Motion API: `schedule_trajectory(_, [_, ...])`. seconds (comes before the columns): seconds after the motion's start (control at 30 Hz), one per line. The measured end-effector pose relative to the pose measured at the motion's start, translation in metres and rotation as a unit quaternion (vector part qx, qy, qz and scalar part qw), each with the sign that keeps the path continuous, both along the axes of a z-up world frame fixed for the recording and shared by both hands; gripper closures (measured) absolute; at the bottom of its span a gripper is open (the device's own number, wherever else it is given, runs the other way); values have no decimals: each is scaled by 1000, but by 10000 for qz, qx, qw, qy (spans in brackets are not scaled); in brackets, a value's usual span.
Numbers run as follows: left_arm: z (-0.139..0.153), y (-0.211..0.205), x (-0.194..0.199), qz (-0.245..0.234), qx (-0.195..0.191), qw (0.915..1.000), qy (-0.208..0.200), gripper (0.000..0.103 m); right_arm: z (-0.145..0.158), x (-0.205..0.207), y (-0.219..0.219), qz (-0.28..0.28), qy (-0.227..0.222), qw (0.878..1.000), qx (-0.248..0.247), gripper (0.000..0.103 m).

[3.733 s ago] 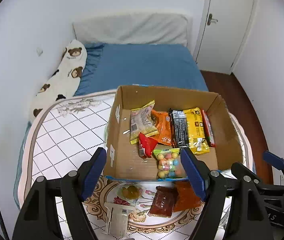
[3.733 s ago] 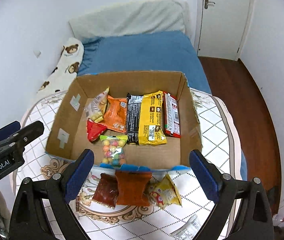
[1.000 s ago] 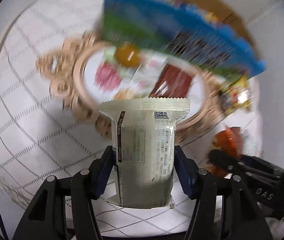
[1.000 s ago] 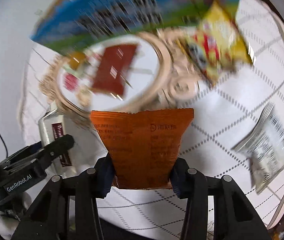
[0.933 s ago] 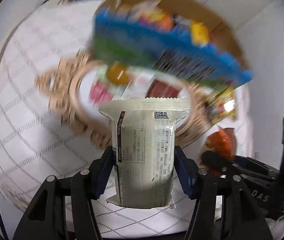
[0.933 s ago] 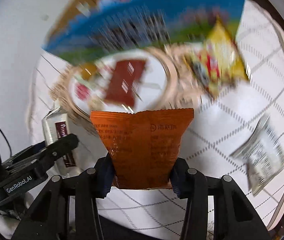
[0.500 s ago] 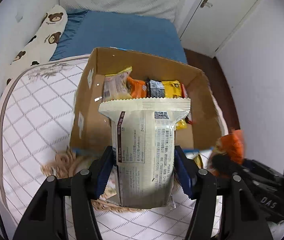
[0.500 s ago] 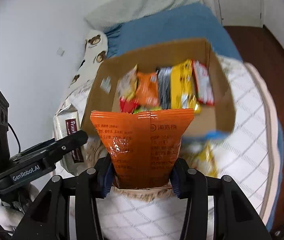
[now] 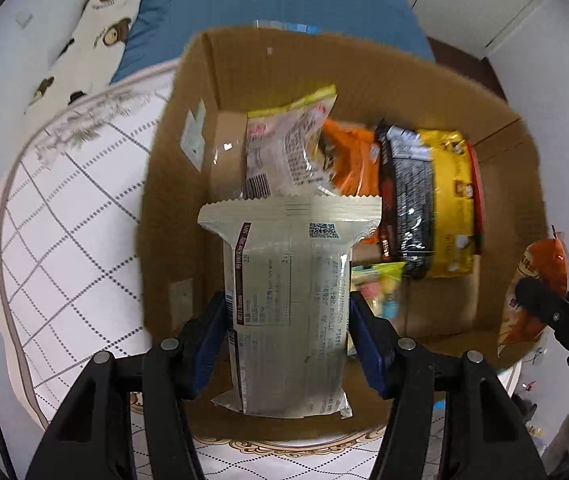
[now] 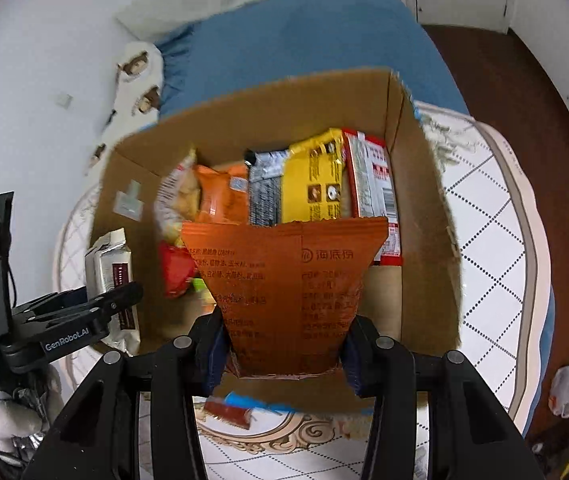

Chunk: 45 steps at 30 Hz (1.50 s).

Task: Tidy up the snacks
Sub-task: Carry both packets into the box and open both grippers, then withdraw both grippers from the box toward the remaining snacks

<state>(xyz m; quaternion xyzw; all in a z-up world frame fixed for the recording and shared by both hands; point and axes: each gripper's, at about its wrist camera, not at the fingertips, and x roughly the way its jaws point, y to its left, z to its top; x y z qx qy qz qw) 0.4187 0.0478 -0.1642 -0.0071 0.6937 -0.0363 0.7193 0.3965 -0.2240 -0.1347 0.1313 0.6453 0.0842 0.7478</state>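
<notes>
My left gripper (image 9: 288, 332) is shut on a pale grey-white snack packet (image 9: 288, 304), held over the left half of the open cardboard box (image 9: 176, 152). My right gripper (image 10: 284, 348) is shut on an orange snack packet (image 10: 288, 284), held over the box (image 10: 424, 216) near its front. Inside the box lie a clear-and-yellow bag (image 9: 284, 144), an orange bag (image 9: 350, 156), a black pack (image 9: 404, 196), a yellow pack (image 9: 452, 200) and a red pack (image 10: 372, 176). The other gripper shows at the edge of each view, the left one (image 10: 112, 304) with its pale packet (image 10: 114, 276).
The box stands on a round table with a white diamond-patterned cloth (image 9: 64, 240). A dark red packet (image 10: 228, 412) lies on the cloth in front of the box. Behind the table is a bed with a blue sheet (image 10: 304, 36) and a bear-print pillow (image 9: 88, 36). Wooden floor (image 10: 524, 92) lies to the right.
Both grippers have swung up from the loose packets on the cloth and moved forward over the box, each still holding its packet. The box interior now fills both views.
</notes>
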Motion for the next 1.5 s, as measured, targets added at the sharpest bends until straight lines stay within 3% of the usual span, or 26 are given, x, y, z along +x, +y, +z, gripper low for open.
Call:
schedule_trajectory(0.17, [-28,2,5,19,-23,9990,453,45,-31,6,14,306,414,9982,-306,53])
schedule_trajectory(0.23, [-31,-2,5,-116,5,9988,483,45,-46,4,19,408,693,9959,-410,47])
schedule_trajectory(0.3, [-32,-4,7,-146,-17,9986,499,44,-60,3,20,376,970,9937,-410,9])
schedule_trajectory(0.33, [-31,-4,9,-87,-134,9985,515,39,-65,2,20,369,1035,9931,-408,6])
schedule_trajectory(0.37, [-31,-4,11,-65,-221,9984,512,35,-67,2,21,373,1040,9928,-452,6])
schedule_trajectory(0.43, [-29,-6,16,-56,-271,9985,482,7,-68,2,23,375,1048,9927,-466,6])
schedule_trajectory(0.47, [-30,-7,18,-65,-278,9984,485,5,-68,3,24,368,1057,9925,-484,5])
schedule_trajectory(1.03, [-17,-17,0,40,-150,9999,67,3,-28,-6,25,333,417,9949,-857,4])
schedule_trajectory(1.5, [51,-5,-44,2,-39,9957,-928,3,25,-38,13,242,-317,9961,-787,4])
